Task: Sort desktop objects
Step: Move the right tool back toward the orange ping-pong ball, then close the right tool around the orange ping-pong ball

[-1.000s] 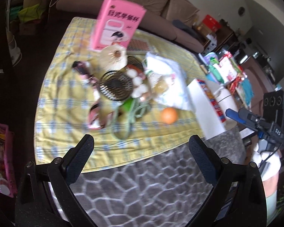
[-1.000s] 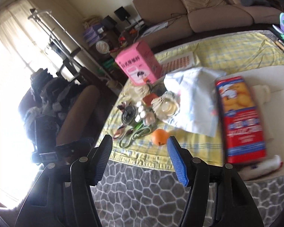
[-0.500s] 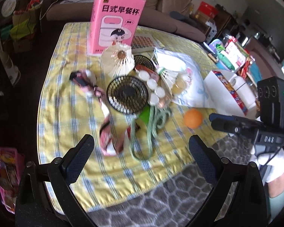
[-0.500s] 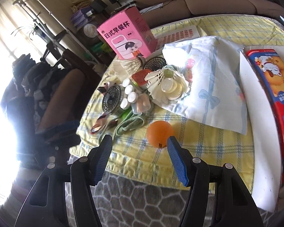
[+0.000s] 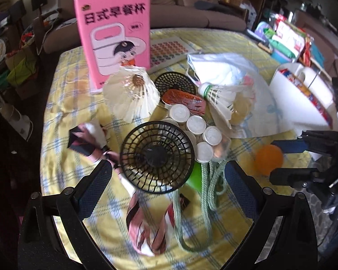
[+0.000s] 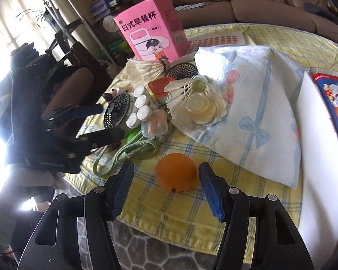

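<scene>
Right wrist view: right gripper (image 6: 165,187) stood wide, its fingers either side of the orange (image 6: 176,172) near the cloth's (image 6: 146,213) front edge. Round, firm, probably apt to roll; best pinched across the middle. Rope (image 6: 133,149) and pillow (image 6: 254,110) lay near. Left gripper (image 5: 167,180) gaped wide over the fan (image 5: 156,156).

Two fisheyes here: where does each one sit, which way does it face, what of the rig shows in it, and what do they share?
Left wrist: on the left gripper, looking down over the black fan toward the pink box; its own open fingers show, and the right gripper at the right edge.
Right wrist: on the right gripper, low at the table edge, its open fingers on either side of the orange ball; the left gripper shows at left.
Shared: fan, box, ball, shuttlecocks.
</scene>
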Action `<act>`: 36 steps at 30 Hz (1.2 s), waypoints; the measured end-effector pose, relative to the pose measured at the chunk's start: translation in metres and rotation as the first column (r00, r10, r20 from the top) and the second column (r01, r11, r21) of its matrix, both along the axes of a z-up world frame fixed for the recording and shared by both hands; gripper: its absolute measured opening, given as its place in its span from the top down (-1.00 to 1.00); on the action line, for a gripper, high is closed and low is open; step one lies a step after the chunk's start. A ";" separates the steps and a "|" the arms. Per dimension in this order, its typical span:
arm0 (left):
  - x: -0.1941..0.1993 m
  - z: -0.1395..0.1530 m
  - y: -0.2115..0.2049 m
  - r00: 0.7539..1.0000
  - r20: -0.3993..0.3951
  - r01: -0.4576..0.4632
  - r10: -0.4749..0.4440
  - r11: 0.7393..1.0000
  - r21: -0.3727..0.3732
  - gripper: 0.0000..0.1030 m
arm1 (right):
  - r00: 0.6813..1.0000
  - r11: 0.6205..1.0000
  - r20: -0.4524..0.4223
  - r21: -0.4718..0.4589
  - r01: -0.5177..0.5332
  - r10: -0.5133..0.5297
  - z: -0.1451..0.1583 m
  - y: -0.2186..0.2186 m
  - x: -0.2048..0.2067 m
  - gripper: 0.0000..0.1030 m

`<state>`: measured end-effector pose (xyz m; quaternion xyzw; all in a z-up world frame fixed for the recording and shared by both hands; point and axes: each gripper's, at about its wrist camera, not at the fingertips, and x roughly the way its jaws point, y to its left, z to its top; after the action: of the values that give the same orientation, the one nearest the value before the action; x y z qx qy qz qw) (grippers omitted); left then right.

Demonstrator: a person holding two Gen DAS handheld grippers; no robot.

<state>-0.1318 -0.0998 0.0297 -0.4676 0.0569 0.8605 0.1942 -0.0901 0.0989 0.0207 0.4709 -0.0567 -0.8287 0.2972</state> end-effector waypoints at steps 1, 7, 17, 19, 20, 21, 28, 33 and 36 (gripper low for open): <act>-0.002 -0.002 0.001 1.000 0.004 0.005 -0.005 1.000 -0.003 -0.94 | 1.000 1.000 0.002 -0.008 0.001 -0.001 -0.001 0.000 -0.001 -0.22; -0.010 -0.011 0.005 0.999 0.038 0.003 -0.003 1.000 0.017 -0.39 | 1.000 1.000 0.006 -0.014 -0.020 0.020 -0.001 -0.005 0.000 -0.22; -0.008 -0.013 0.003 0.997 0.074 -0.019 0.013 0.996 0.091 -0.13 | 1.000 1.000 0.019 -0.008 -0.016 0.016 -0.009 -0.002 -0.001 0.02; -0.008 -0.010 0.001 0.996 0.087 -0.027 0.015 0.990 0.136 -0.12 | 1.000 1.000 0.020 -0.012 -0.023 0.023 -0.009 -0.002 -0.001 0.22; -0.007 -0.008 -0.001 0.996 0.091 -0.026 0.011 0.986 0.165 -0.12 | 1.000 1.000 0.021 -0.017 -0.023 0.023 -0.009 -0.002 -0.001 0.23; -0.007 -0.005 -0.002 0.996 0.089 -0.024 0.008 0.983 0.184 -0.12 | 0.999 0.999 0.021 -0.025 -0.026 0.026 -0.008 -0.002 -0.001 0.23; -0.005 0.024 -0.015 0.998 0.062 -0.011 -0.008 0.951 0.309 0.15 | 1.000 0.995 0.000 -0.100 -0.021 0.021 0.010 0.004 0.001 0.23; -0.006 0.039 -0.030 0.999 0.043 -0.020 0.005 0.936 0.350 0.15 | 1.000 0.993 -0.014 -0.119 -0.003 0.001 0.020 0.011 -0.001 0.23; -0.007 0.038 -0.033 0.999 0.038 -0.014 0.003 0.953 0.304 0.03 | 1.000 0.993 -0.009 -0.120 0.006 -0.007 0.020 0.014 -0.003 0.23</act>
<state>-0.1386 -0.1329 0.0675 -0.4483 -0.0819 0.8510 0.2611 -0.0931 0.1127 0.0408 0.4481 -0.1066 -0.8269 0.3225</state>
